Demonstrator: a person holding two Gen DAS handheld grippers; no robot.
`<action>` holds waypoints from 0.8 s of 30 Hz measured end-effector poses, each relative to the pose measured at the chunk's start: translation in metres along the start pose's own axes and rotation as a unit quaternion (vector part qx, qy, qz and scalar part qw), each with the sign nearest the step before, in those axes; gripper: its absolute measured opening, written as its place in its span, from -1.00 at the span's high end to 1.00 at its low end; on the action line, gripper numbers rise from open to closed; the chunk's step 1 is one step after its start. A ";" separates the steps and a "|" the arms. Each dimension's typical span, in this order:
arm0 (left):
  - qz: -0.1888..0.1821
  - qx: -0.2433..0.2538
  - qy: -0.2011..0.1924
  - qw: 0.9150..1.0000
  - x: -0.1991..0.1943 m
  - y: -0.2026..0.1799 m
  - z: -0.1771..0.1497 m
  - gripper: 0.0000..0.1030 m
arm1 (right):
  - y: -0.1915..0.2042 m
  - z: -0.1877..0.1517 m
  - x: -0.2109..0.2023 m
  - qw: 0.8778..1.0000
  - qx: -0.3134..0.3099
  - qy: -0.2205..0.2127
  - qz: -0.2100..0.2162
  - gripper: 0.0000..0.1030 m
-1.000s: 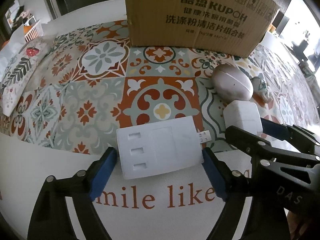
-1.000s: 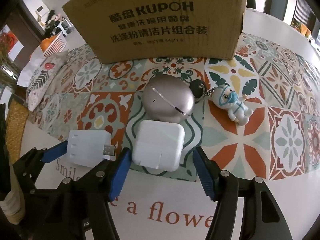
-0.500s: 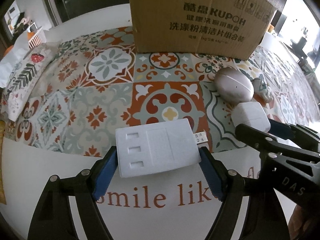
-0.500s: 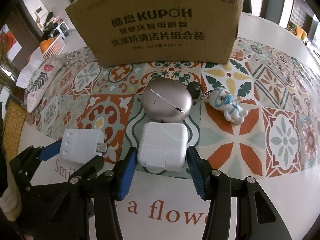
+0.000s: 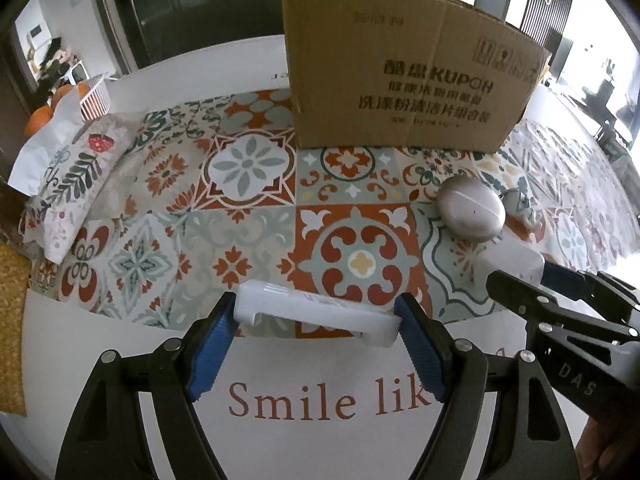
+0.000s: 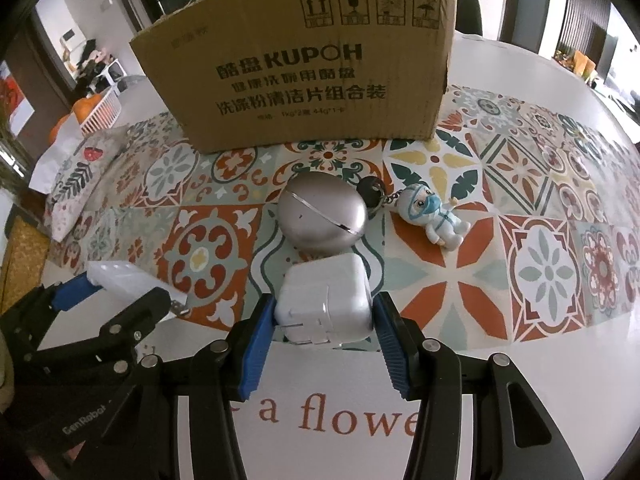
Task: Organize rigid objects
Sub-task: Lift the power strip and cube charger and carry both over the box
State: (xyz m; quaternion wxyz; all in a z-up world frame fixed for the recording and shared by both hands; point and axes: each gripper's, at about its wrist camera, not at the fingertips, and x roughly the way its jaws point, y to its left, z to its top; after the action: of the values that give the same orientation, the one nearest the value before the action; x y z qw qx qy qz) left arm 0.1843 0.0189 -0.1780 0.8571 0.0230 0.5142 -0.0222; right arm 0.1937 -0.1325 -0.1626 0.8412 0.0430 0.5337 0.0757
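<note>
My left gripper (image 5: 318,322) is shut on a flat white USB card reader (image 5: 312,312) and holds it lifted and tilted above the tablecloth; it also shows in the right wrist view (image 6: 120,282). My right gripper (image 6: 324,316) is shut on a white square charger block (image 6: 324,300) and holds it raised just in front of a silver egg-shaped case (image 6: 322,216). The cardboard box (image 6: 304,68) stands open-topped at the back of the patterned cloth, also in the left wrist view (image 5: 404,72).
A small masked-figure keychain (image 6: 434,216) lies right of the silver case. A floral pouch (image 5: 76,176) and a white basket with oranges (image 5: 92,98) sit at the far left. The white table edge carries red lettering (image 5: 320,400).
Both grippers closed on their objects and lifted them off the cloth; the card reader now tilts edge-on and the charger is raised toward the camera.
</note>
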 end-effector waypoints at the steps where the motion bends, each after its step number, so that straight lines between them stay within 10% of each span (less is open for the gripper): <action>1: 0.000 -0.001 -0.002 1.000 -0.001 0.000 0.000 -0.53 | 0.001 0.000 -0.001 1.000 0.001 -0.001 0.000 0.02; 24: 0.000 0.008 -0.063 0.998 -0.044 0.003 0.033 -0.53 | 0.005 0.023 -0.053 0.998 0.021 -0.064 -0.015 0.02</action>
State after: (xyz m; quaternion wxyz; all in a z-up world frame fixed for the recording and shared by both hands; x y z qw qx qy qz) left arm 0.1929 0.0208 -0.1236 0.8875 0.0285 0.4590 -0.0280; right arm 0.1919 -0.1365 -0.1051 0.8735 0.0571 0.4809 0.0492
